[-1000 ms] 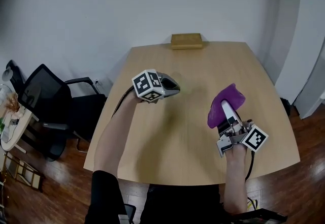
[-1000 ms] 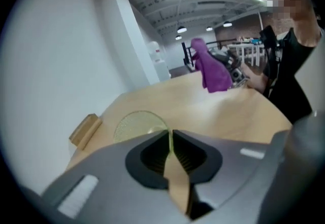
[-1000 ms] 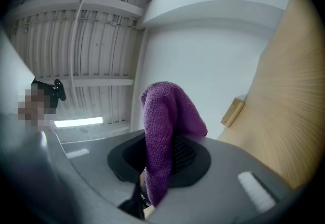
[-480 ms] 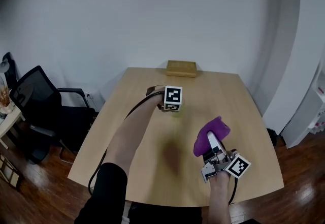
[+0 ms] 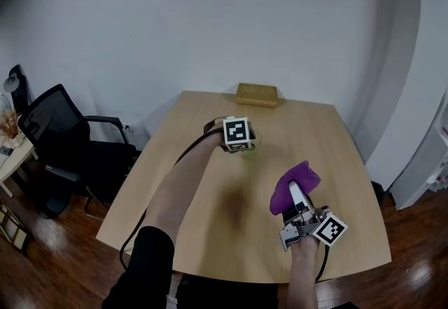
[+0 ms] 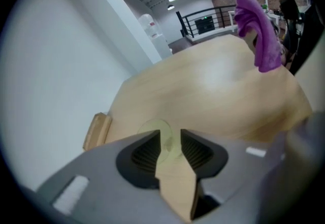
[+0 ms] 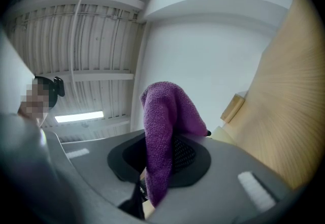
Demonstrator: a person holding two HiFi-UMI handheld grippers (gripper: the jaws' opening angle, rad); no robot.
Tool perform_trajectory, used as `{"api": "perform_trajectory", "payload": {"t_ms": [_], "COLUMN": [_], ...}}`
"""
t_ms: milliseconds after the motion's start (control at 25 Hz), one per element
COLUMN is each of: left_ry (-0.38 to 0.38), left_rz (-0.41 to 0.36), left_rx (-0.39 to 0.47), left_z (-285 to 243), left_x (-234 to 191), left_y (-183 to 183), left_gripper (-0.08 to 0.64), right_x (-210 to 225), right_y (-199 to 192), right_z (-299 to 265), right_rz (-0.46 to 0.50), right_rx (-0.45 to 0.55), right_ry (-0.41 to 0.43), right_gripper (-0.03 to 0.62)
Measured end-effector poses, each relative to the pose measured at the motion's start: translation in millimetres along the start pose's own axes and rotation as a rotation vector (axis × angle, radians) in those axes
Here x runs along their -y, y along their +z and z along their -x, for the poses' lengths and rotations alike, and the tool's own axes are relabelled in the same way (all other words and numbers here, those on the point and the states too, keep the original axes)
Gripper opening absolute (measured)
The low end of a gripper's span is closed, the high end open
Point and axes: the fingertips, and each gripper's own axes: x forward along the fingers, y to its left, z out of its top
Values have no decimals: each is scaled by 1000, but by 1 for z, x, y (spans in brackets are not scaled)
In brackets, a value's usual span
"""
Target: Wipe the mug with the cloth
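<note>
Left gripper (image 6: 170, 141): fingers (image 6: 144, 154) just been opening, now released wide. Pale mug (image 6: 155, 127) stands on counter (image 6: 218, 91) directly ahead, seen thru the gap, pads not on it. Well right of mug, right gripper (image 7: 160, 159) is clenched on purple cloth (image 7: 165, 116), tilted up. Left hand is far nearer mug; cloth must come left.

desk (image 5: 210, 223): box (image 5: 257, 94) set at far edge | mug (image 6: 155, 125) stood on desk, apart from box | cloth (image 5: 292, 185) held above right side in right hand-held gripper (image 5: 297, 197) | chair (image 5: 56, 132) placed left of desk
</note>
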Motion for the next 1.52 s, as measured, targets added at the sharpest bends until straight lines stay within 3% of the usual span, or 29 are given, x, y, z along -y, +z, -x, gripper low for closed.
{"api": "perform_trajectory", "payload": {"t_ms": [160, 280, 360, 440, 560, 680, 800, 1000, 1120, 1280, 1520], "left_ry": [155, 203, 166, 73, -91, -152, -158, -121, -134, -167, -141], "left_rz": [167, 391, 579, 753, 1005, 1247, 1351, 1360, 1368, 1372, 1295], "left_rx": [286, 663, 985, 1263, 1476, 1584, 1625, 1652, 1698, 1676, 1727], "left_z": [47, 102, 148, 184, 203, 200, 194, 204, 206, 189, 201], "left_x": [-13, -14, -4, 19, 67, 96, 119, 131, 142, 157, 171], "left_y": [17, 29, 34, 36, 32, 21, 17, -6, 1, 21, 45], "left_gripper": [146, 137, 120, 86, 41, 8, 8, 8, 8, 8, 8], "right_x": [5, 6, 5, 0, -13, -28, -37, -47, -44, -35, -53], "right_y": [4, 6, 6, 4, -2, -12, -23, -39, -43, -34, -24], "right_z": [2, 1, -2, -4, -12, -22, -23, -62, -58, -24, -10], "right_rz": [6, 5, -6, -30, -69, -95, -92, -122, -168, -195, -278], "right_rx": [8, 13, 15, 19, 16, -7, -28, -39, -49, -13, -6], "right_ry": [-17, -18, -6, 16, 63, 114, 134, 246, 212, 143, 214], "right_gripper": [57, 57, 57, 57, 57, 58, 58, 58, 58, 58, 58]}}
